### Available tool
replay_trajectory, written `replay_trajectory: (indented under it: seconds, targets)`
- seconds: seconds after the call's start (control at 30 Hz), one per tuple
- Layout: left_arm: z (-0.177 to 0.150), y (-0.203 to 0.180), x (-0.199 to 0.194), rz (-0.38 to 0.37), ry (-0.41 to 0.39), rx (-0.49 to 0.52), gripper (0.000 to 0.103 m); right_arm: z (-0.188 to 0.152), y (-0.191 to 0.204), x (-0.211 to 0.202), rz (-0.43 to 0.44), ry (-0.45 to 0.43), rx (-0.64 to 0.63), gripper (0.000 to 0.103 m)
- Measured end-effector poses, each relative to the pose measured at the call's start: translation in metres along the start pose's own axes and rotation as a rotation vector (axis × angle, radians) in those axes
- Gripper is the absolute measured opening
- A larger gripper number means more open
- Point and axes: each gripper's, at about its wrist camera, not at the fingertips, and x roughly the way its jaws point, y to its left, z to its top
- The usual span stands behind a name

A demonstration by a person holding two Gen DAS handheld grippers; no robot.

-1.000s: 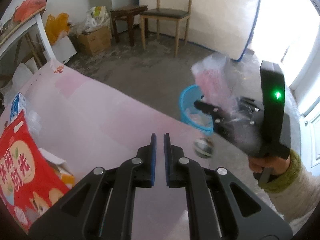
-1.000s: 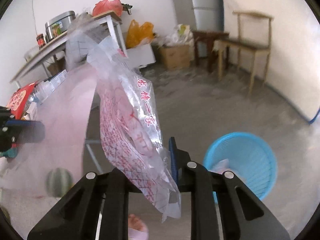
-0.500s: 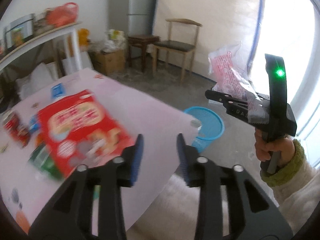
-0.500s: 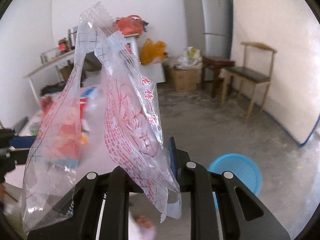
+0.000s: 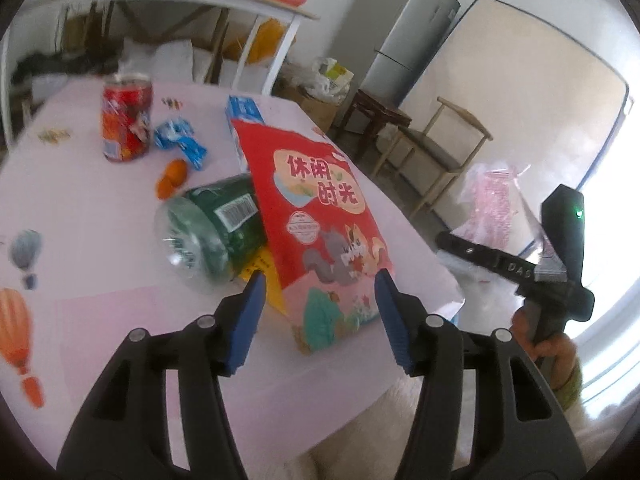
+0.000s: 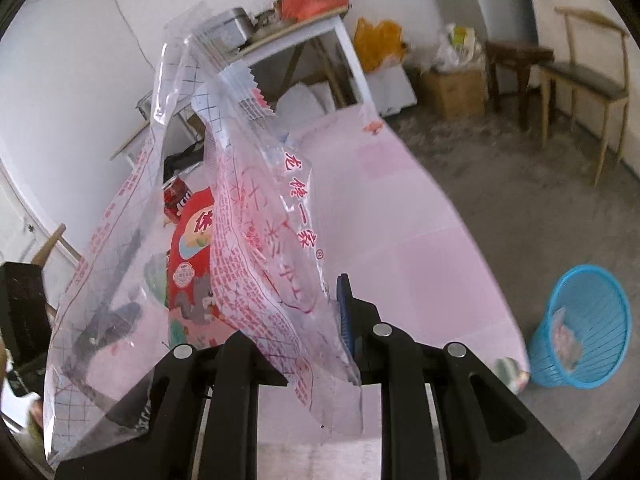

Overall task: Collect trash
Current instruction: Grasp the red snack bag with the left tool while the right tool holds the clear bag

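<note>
Right in front of me, my left gripper (image 5: 318,294) is opening, and its blue pads (image 5: 390,312) have nothing between them yet. Just past them lies a red snack bag (image 5: 316,216) on the pink table (image 5: 100,312). This bag leans on a green bottle (image 5: 212,228) that lies on its side. A bit farther back I see a small orange fruit (image 5: 172,178), some blue wrappers (image 5: 180,142) and a red can (image 5: 127,120) that stands up. My right gripper (image 6: 320,320) is closed tight on a clear plastic bag (image 6: 256,240) with red writing, and the bag sticks up in the air in front of me. Down on the floor, beside the end of the table, stands a blue trash basket (image 6: 586,328) with some trash in it. Far back there is a wooden chair (image 6: 580,76).
</note>
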Motion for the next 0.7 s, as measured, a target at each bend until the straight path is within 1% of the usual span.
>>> replay_trajectory:
  seconds: [0.13, 0.23, 0.27, 0.37, 0.53, 0.63, 0.7]
  targets:
    - [0.004, 0.005, 0.029, -0.009, 0.044, -0.043, 0.052, 0.006, 0.004, 0.028, 0.02, 0.07, 0.032, 0.018]
    - [0.0, 0.008, 0.037, -0.029, 0.062, -0.066, 0.051, 0.006, 0.008, 0.044, 0.014, 0.107, 0.032, 0.018]
    - [0.0, 0.007, 0.039, -0.037, 0.064, -0.069, 0.048, 0.006, 0.009, 0.048, 0.017, 0.117, 0.035, 0.018]
    - [-0.002, 0.01, 0.038, -0.064, 0.056, -0.074, 0.045, 0.006, 0.01, 0.056, 0.017, 0.136, 0.037, 0.018]
    - [-0.003, 0.009, 0.03, -0.147, 0.028, -0.088, 0.038, 0.007, 0.006, 0.059, 0.018, 0.144, 0.051, 0.018]
    - [-0.004, 0.006, 0.027, -0.16, 0.022, -0.087, 0.031, 0.004, 0.004, 0.061, 0.015, 0.148, 0.062, 0.018]
    - [-0.002, 0.003, 0.027, -0.162, 0.024, -0.087, 0.021, 0.005, 0.002, 0.064, 0.014, 0.153, 0.066, 0.018]
